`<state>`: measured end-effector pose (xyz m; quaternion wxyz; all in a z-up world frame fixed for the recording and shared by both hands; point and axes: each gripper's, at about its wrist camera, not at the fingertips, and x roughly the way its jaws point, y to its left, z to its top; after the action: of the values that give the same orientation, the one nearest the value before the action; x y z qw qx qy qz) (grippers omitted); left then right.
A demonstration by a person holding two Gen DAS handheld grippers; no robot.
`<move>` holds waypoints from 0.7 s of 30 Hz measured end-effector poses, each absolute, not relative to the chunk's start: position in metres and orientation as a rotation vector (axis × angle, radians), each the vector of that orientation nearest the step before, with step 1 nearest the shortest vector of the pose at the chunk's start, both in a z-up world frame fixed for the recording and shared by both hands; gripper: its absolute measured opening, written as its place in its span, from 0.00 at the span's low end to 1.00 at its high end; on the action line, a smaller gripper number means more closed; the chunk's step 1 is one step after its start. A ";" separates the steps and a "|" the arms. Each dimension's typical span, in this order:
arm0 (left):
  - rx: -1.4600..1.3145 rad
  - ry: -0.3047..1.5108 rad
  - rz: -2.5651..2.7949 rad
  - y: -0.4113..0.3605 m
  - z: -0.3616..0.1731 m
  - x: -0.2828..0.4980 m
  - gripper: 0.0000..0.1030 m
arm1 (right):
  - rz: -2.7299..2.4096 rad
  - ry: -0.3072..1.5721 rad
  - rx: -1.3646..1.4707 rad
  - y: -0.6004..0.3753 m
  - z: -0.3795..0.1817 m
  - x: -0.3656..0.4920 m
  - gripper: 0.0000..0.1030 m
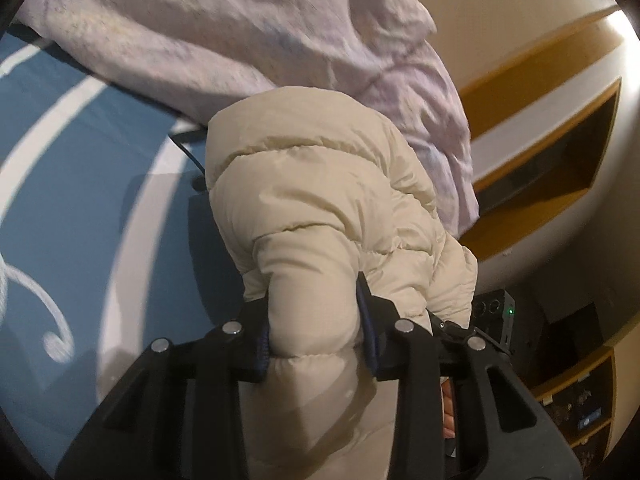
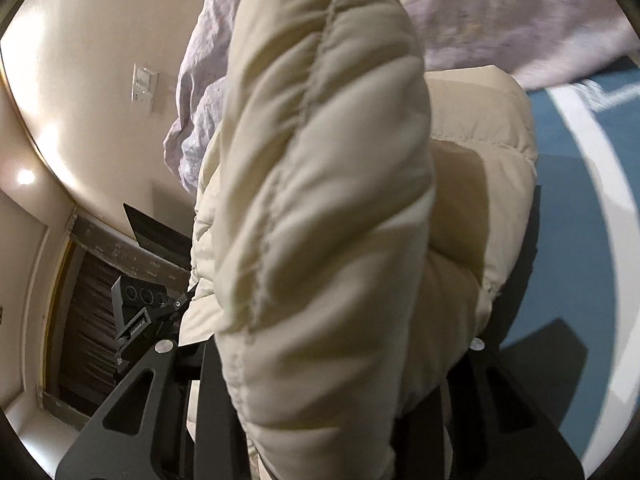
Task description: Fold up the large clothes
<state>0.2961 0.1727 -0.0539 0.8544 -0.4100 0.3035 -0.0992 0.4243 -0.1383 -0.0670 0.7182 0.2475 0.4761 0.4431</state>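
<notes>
1. Cream quilted puffer jacket [image 1: 320,208], thick and padded with stitched channels, is gripped at two places and held up off the blue bedcover with broad white curving stripes [image 1: 80,184].
2. Seen from the left wrist, the left tool [image 1: 316,344] has its black fingers pressed into a rolled bulge of the jacket; the blue-edged pads dent the padding on either side, so it stands narrowed and holding cloth.
3. Seen from the right wrist, the right tool [image 2: 320,392] is mostly buried under a fat fold of the same jacket [image 2: 320,184]. Its fingertips are hidden, yet the cloth rises straight out from between the black fingers, so I judge it clamped on the jacket too.
4. Far beyond the jacket lies a crumpled pale lilac quilt [image 1: 224,28], heaped along the far side of the bed. A beige wall with a white switch plate [image 2: 144,86] shows on the left of the right-wrist view.
5. Step in hand, as I read it: the garment is gathered and raised, ready to be spread or doubled over.
6. Next move calls for drawing both tools apart to pull the jacket taut, then lowering it flat on the open blue part of the bed, clear of the lilac quilt, so the bulky padding does not bunch.
</notes>
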 end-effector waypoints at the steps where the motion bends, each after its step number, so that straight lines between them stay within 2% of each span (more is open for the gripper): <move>1: -0.858 0.636 -0.193 0.180 -0.054 0.298 0.34 | 0.984 1.057 0.544 -0.131 -0.068 0.428 0.33; 8: -0.837 0.654 -0.118 0.208 -0.071 0.310 0.34 | 0.980 1.087 0.515 -0.111 -0.082 0.440 0.33; 10: -0.839 0.660 -0.100 0.214 -0.078 0.315 0.34 | 0.968 1.086 0.506 -0.117 -0.083 0.441 0.36; 12: -0.820 0.664 -0.078 0.217 -0.083 0.316 0.35 | 0.930 1.080 0.474 -0.120 -0.082 0.437 0.48; 15: -0.765 0.673 -0.034 0.213 -0.082 0.315 0.39 | 0.848 1.068 0.411 -0.127 -0.077 0.429 0.61; 21: -0.624 0.666 0.082 0.205 -0.059 0.302 0.43 | 0.691 0.977 0.294 -0.158 -0.049 0.405 0.63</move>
<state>0.3020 0.2046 -0.0587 0.8969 -0.3011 0.3214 0.0398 0.4047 -0.1579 -0.0485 0.8161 0.1377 0.4583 0.3241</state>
